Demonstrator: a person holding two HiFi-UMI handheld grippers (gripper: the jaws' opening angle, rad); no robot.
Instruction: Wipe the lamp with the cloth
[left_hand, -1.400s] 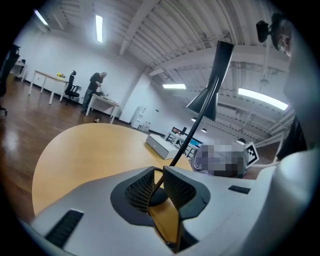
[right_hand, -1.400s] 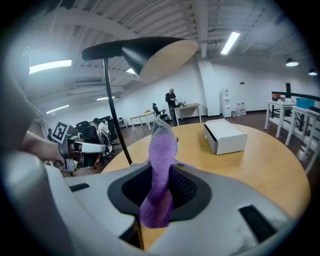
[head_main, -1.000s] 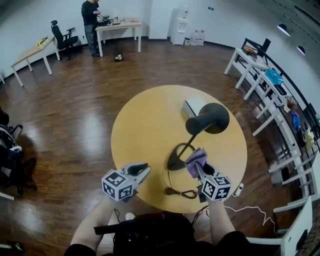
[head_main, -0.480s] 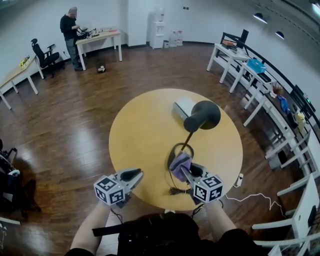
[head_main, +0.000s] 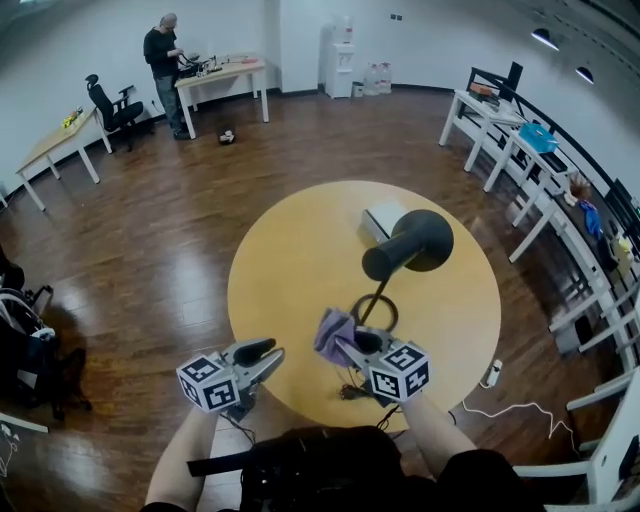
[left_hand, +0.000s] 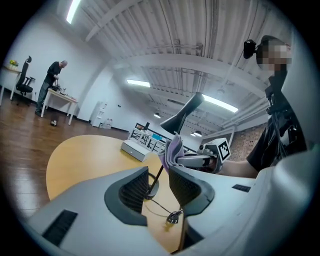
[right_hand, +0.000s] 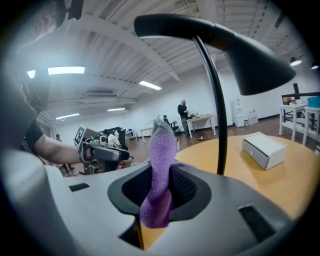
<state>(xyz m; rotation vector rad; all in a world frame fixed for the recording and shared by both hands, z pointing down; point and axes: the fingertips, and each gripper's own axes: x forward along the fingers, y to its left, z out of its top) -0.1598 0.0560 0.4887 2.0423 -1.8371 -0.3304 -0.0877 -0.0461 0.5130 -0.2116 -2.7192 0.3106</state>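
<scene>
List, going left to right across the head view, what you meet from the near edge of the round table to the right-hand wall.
The left gripper, its jaws just opened with nothing between them → purple cloth → lamp → row of white desks.

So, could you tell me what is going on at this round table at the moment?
A person at a round wooden table holds a gripper in each hand. The right gripper is shut on a purple cloth, held up beside the stem of the black desk lamp, near its base but not touching it. The left gripper hovers over the table's near edge; its jaws have just been opening and nothing is between them. No wiping contact shows at this moment.
</scene>
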